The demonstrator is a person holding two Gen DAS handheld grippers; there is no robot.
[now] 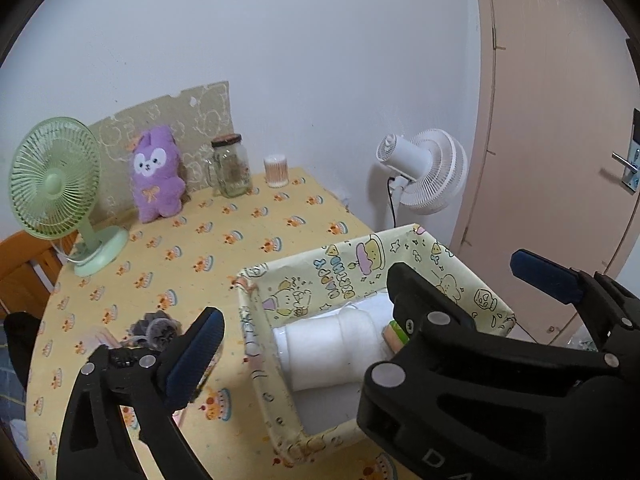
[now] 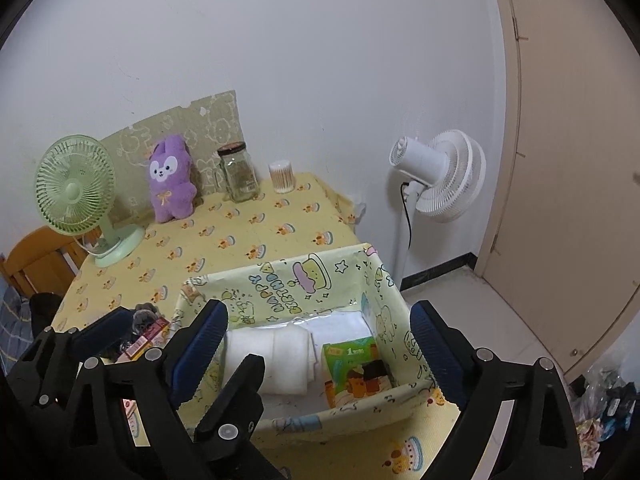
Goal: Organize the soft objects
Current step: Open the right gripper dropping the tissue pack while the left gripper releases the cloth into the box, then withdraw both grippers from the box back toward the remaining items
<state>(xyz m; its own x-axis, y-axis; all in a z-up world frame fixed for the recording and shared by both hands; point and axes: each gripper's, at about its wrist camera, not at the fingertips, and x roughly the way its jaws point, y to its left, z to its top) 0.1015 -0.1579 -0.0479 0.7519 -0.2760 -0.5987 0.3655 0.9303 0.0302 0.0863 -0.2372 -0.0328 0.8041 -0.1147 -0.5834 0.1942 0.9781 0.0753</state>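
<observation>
Here both grippers hover over the near end of the table, each spread wide with nothing between its pads. The right gripper (image 2: 320, 344) straddles the fabric storage bin (image 2: 362, 406), where a rolled white towel (image 2: 276, 354) lies beside a green tissue pack (image 2: 354, 368) on folded white cloth. The left gripper (image 1: 304, 320) sits at the bin's left wall, near a dark fuzzy item (image 1: 158, 328) lying outside on the tablecloth (image 1: 224, 232).

That loose item looks like the next pick: come down squarely over its bulk, close gently so the pile compresses without slipping, then lift clear of the bin wall before releasing inside. The purple plush rabbit (image 2: 172, 184) stands well apart by the wall.

The fuzzy item is largely hidden behind the fingers, so what it is stays unclear, as does the pinkish packet (image 2: 146, 340) beside it.
</observation>
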